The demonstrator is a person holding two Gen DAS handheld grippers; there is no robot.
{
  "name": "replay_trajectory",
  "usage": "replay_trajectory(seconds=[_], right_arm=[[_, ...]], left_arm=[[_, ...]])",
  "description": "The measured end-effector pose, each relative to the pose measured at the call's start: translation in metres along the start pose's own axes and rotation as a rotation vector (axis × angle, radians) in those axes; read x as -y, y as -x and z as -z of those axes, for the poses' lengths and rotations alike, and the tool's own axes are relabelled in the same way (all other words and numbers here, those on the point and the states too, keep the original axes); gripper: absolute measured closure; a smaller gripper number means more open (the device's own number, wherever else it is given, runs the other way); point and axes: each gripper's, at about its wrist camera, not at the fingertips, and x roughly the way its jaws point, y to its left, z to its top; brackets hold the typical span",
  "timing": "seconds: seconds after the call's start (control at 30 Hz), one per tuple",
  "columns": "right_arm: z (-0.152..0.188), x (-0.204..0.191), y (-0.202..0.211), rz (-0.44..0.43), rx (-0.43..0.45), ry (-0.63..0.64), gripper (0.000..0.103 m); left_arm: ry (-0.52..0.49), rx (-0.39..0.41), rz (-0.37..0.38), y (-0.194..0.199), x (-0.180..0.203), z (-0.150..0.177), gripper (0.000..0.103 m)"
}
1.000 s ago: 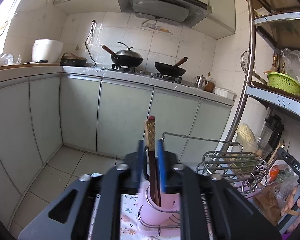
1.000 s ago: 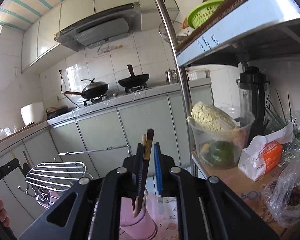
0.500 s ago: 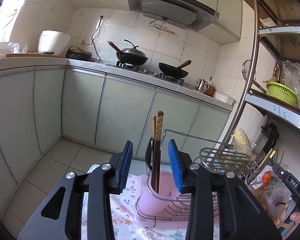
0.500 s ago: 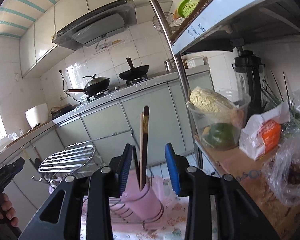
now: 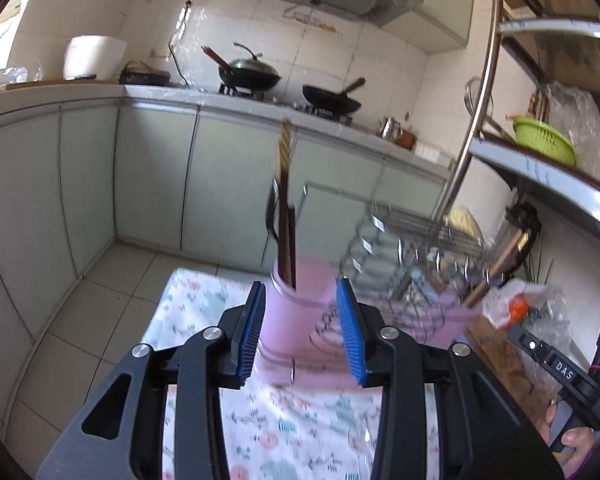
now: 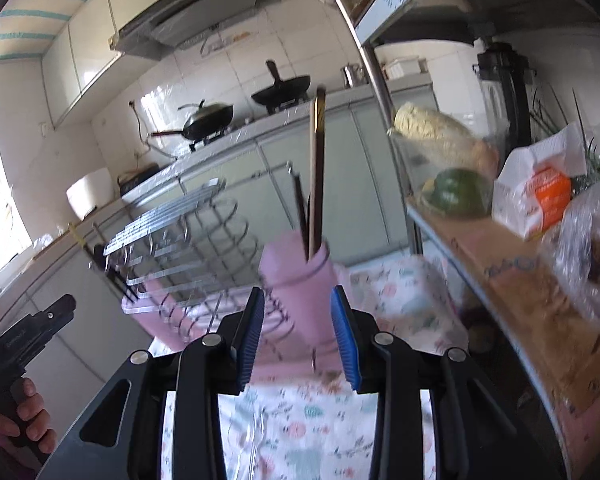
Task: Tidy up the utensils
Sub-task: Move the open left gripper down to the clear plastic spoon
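Observation:
A pink utensil cup (image 5: 300, 300) at the end of a wire dish rack (image 5: 412, 248) holds brown chopsticks (image 5: 285, 200) standing upright. My left gripper (image 5: 302, 332) is open and empty, its blue pads either side of the cup, a little in front of it. In the right wrist view the same kind of pink cup (image 6: 300, 280) holds chopsticks (image 6: 317, 172). My right gripper (image 6: 298, 336) is open and empty just before that cup. The other hand-held gripper shows at the right edge (image 5: 560, 372) and at the left edge (image 6: 28, 336).
The rack stands on a floral tablecloth (image 5: 300, 432). A metal shelf (image 6: 520, 280) on the right carries a clear tub of vegetables (image 6: 448, 168), an orange-and-white packet (image 6: 540, 196) and plastic bags. Green cabinets and a stove with woks (image 5: 252, 74) are behind.
Both grippers have opened, let go of the chopsticks now standing in the cups, and drawn back and up from the cups.

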Motion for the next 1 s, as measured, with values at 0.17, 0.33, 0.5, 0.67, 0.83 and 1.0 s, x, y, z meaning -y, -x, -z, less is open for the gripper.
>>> replay_trajectory(seconds=[0.17, 0.33, 0.5, 0.67, 0.83, 1.0], right_arm=[[0.015, -0.006, -0.002, -0.002, -0.062, 0.015, 0.069], [0.027, -0.006, -0.008, -0.008, -0.126, 0.001, 0.069], [0.036, 0.001, -0.016, -0.023, -0.185, -0.042, 0.069], [0.043, 0.007, -0.023, -0.031, -0.232, -0.077, 0.068], [0.049, 0.01, -0.028, -0.035, -0.258, -0.084, 0.068], [0.054, 0.013, -0.033, -0.037, -0.281, -0.093, 0.068]], left_arm=[[-0.011, -0.137, 0.049, -0.015, 0.009, 0.029, 0.066], [-0.004, -0.28, 0.094, -0.035, 0.018, 0.057, 0.066], [0.025, -0.426, 0.144, -0.058, 0.022, 0.078, 0.066], [0.053, -0.529, 0.161, -0.075, 0.024, 0.096, 0.066], [0.073, -0.601, 0.158, -0.094, 0.025, 0.108, 0.066], [0.076, -0.658, 0.147, -0.111, 0.031, 0.116, 0.066]])
